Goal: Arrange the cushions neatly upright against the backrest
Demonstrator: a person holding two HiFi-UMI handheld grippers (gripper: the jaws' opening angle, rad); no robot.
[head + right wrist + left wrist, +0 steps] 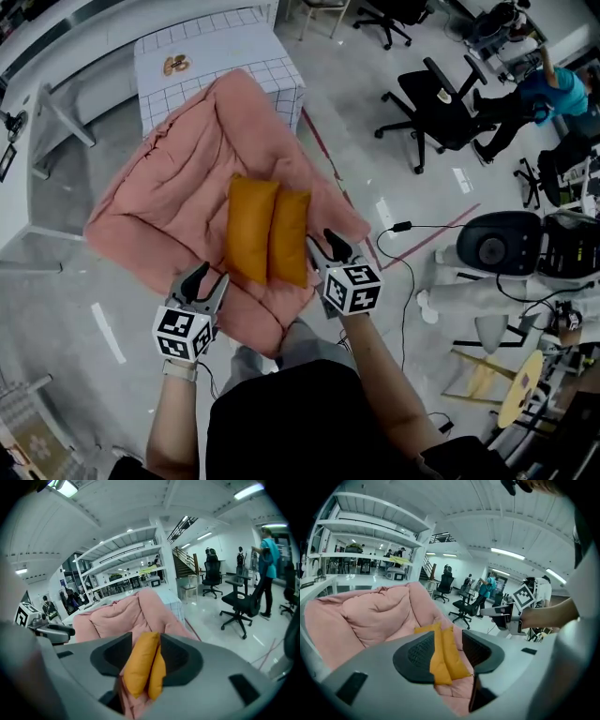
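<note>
The pink sofa (159,206) fills the middle of the floor, its puffed backrest rising toward 12 o'clock. Beyond it stands a checked counter (216,47). There is no real container here. The sofa's hollow seat does that job and holds both orange cushions (269,234), which are pressed together side by side at its centre, apparently short of the backrest.

Our left gripper (208,279) hangs at 7 o'clock of the pair and our right gripper (322,242) at 4 o'clock. Both have their fingers apart and nothing between them, and the cushions lie just beyond the tips.

We judge we're between grips, with the cushions gathered but not yet propped. Next we need to take one at a time, carry it toward 12 o'clock and lean it upright on the backrest.
</note>
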